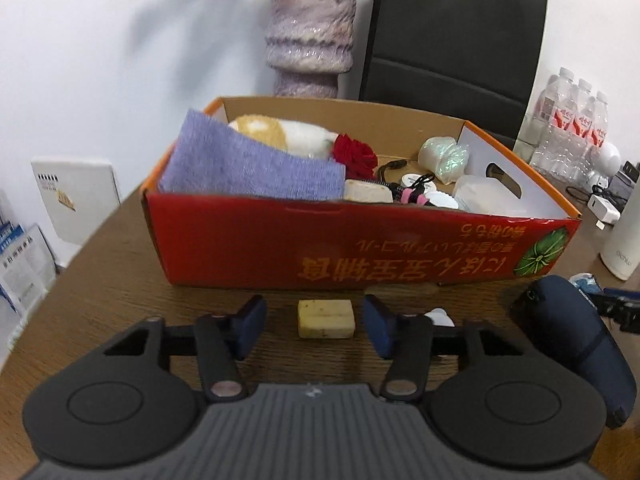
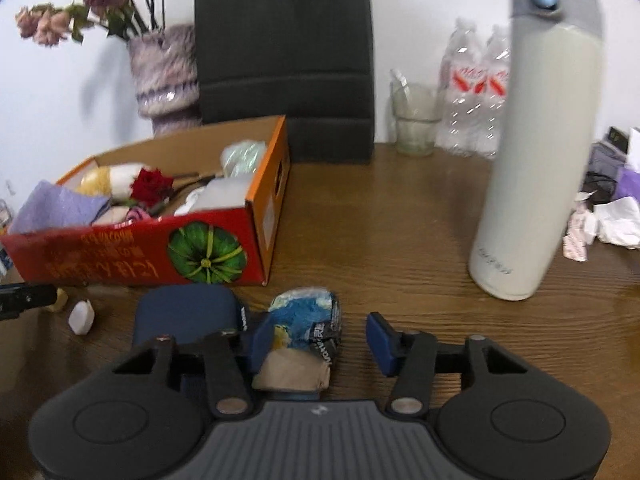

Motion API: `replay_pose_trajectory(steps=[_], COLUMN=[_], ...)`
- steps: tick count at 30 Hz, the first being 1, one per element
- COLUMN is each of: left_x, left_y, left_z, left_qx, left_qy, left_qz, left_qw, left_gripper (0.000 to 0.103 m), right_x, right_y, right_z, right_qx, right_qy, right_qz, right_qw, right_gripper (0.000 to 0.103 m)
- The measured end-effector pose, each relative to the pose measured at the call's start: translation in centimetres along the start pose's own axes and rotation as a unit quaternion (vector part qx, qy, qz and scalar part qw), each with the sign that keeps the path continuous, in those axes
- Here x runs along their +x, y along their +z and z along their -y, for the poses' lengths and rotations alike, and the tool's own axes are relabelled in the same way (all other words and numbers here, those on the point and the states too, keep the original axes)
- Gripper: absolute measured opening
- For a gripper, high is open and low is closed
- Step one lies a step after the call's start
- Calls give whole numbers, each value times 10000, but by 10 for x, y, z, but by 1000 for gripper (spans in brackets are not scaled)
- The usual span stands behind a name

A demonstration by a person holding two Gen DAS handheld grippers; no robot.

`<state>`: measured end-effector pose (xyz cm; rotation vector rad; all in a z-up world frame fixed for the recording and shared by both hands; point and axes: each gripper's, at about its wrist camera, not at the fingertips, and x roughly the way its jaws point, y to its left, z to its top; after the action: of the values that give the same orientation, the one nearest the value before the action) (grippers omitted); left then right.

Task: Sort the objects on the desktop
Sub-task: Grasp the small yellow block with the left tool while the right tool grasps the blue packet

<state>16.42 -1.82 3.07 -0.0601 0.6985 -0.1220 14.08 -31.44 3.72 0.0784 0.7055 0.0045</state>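
**Both tools lined up on loose items in front of the sorting box**

Wood-grain tabletop (image 1: pixel 120 280), dark brown, against a white wall, with a black bag, a fuzzy lilac vase and shrink-wrapped water bottles along the back edge.

Findings:
- Red cardboard box (image 1: pixel 360 244) stands open near the middle of the tabletop. It already holds a lavender cloth (image 1: pixel 248 164), a red fabric rose (image 1: pixel 354 154) and assorted small pieces.
- Left tool (image 1: pixel 316 326) is part-spread; its blue pads straddle a soap bar (image 1: pixel 326 319) lying just before the box wall, with a clear gap on each side. Nothing is gripped.
- Right tool (image 2: pixel 316 340) is also part-spread around a crumpled blue wrapper (image 2: pixel 306 322). Its left pad appears to touch or overlap the packet; its right pad stands clear. I judge it not yet pinched.
- A navy pouch (image 2: pixel 188 312) lies just beside the wrapper, and a tall cream flask (image 2: pixel 532 160) stands upright well to the right.

Materials: the soap is a pale yellow, speckled, rounded block, probably firm and slightly slick. The wrapper is thin crinkled film over a tan inner piece, likely to deform under pressure.

Recommendation: centre the soap between the pads and close on its short sides, squarely, to prevent it squirting out. Shift the right tool so the wrapper sits mid-gap, clear of the pouch, then close gently and lift over the box rim.
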Motion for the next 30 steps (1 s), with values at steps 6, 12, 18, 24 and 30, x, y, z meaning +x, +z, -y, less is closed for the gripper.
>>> replay_pose_trajectory(steps=[6, 12, 18, 24, 30], left_x=[3, -30, -89, -134, -169], left_y=[-3, -9, -28, -56, -84], left_z=[3, 11, 15, 20, 23], left_qx=[68, 41, -78, -83, 6], left_qy=[-23, -56, -236, -345, -312], left_qz=[4, 157, 337, 294, 314], left_qw=[10000, 9999, 9991, 9989, 9990], left_gripper=[31, 31, 31, 31, 31], right_x=[2, -25, -78, -120, -139], right_y=[-3, 1, -2, -27, -63], right_z=[-11, -4, -4, -43, -80], right_qx=[-250, -110, 261, 259, 3], right_qy=[84, -561, -325, 636, 972], right_qz=[139, 839, 1306, 1287, 963], right_qw=[9996, 9948, 9905, 9893, 9906], right_gripper=[15, 4, 4, 4, 4])
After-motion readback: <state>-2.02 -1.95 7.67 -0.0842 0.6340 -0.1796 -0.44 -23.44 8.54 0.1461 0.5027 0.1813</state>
